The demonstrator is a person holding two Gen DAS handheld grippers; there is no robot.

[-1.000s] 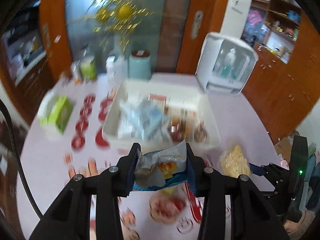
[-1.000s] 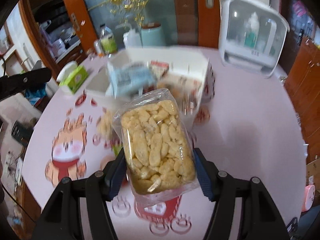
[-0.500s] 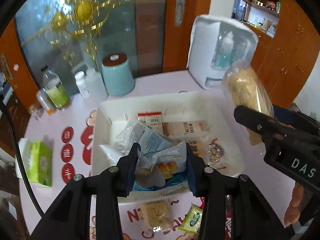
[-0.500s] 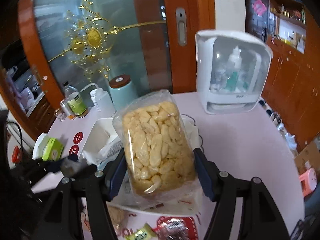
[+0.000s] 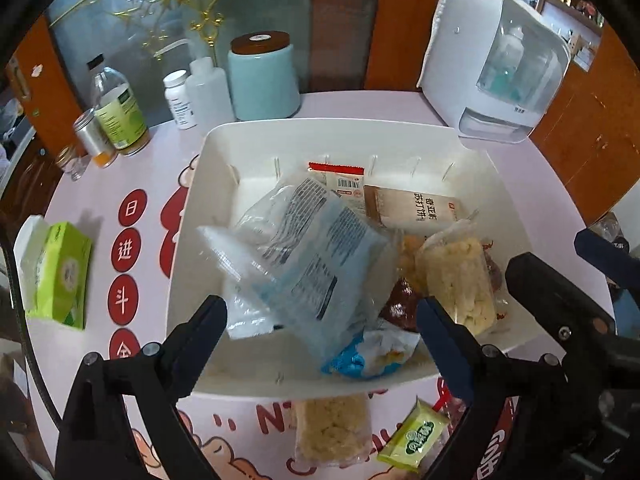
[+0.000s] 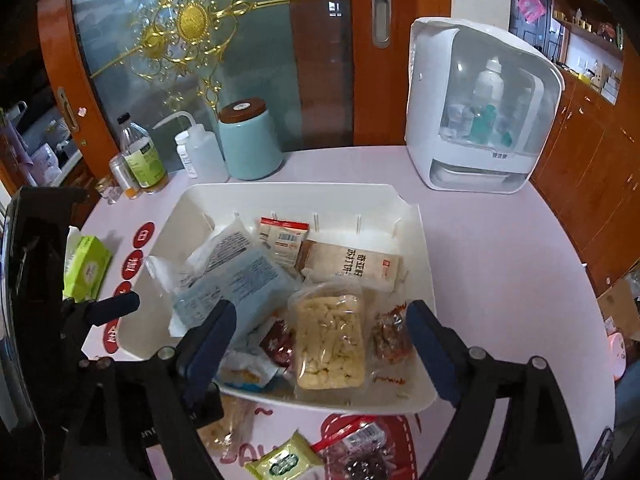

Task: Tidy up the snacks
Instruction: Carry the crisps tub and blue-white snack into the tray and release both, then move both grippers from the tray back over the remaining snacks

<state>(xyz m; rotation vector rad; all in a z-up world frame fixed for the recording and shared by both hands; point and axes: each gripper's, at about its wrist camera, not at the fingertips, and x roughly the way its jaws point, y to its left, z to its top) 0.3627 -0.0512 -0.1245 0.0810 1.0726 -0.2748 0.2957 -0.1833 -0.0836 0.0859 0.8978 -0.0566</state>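
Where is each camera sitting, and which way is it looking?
Left wrist view: rides the left hand-held gripper, looking forward and down into the white bin; its open fingers show, and the right gripper's at the right edge.
Right wrist view: rides the right hand-held gripper, facing the same bin; its open fingers show, with the left gripper at the left.
Both share the bin, the puffed-snack pack and the teal canister.
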